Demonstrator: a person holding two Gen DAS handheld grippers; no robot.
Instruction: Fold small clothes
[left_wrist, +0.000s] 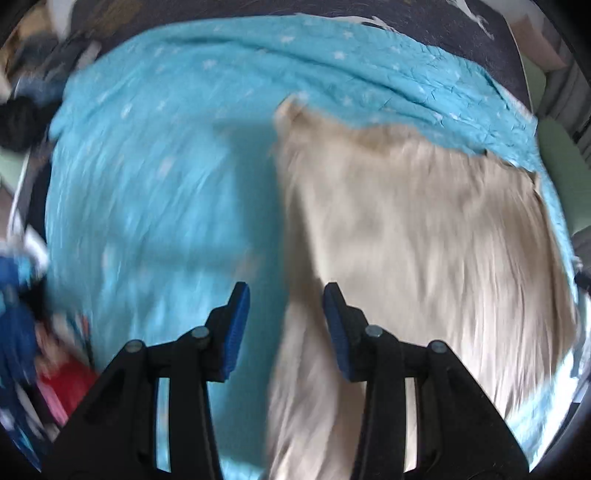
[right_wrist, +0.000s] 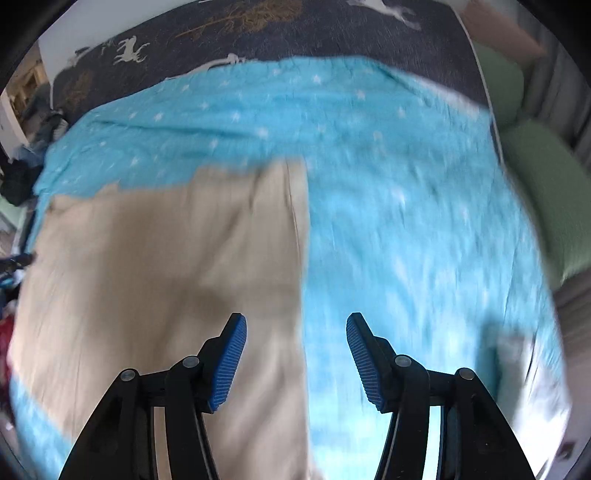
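A beige garment lies flat on a turquoise star-print blanket. In the left wrist view it fills the right half, and its left edge runs down between my fingers. My left gripper is open and empty above that left edge. In the right wrist view the garment fills the left half, with its right edge near the middle. My right gripper is open and empty above that right edge, over the blanket. Both views are motion-blurred.
A dark bedspread with white deer figures lies beyond the blanket. Green cushions sit at the right. A pile of blue and red clothes lies at the left edge of the blanket.
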